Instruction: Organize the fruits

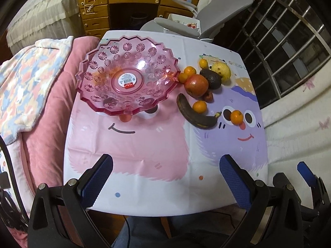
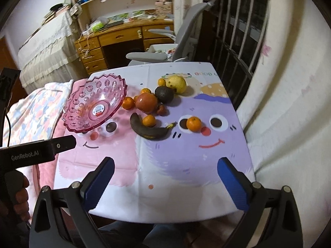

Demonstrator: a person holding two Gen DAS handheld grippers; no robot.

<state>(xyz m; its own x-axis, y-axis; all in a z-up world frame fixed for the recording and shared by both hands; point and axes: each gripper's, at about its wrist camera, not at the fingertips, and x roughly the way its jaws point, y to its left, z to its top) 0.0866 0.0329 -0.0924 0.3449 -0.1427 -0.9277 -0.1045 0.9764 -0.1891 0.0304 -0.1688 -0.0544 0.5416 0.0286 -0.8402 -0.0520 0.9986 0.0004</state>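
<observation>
Both grippers idle over the near table edge. My left gripper [image 1: 166,177] is spread wide with nothing between the pads; right gripper [image 2: 165,178] likewise wide and empty. The pink fruit bowl [image 1: 126,76] sits on the far left of the tablecloth [image 1: 144,155] with no fruit in it. All the fruit lies loose to its right: red apple [image 1: 196,85] just beside the bowl rim, dark avocado [image 1: 211,78] and yellow pear [image 1: 221,70] behind it, blackened banana [image 1: 196,114] nearer me, a mandarin [image 1: 199,106] in its curve, and another mandarin [image 1: 236,117] apart at the banana's stem end.
</observation>
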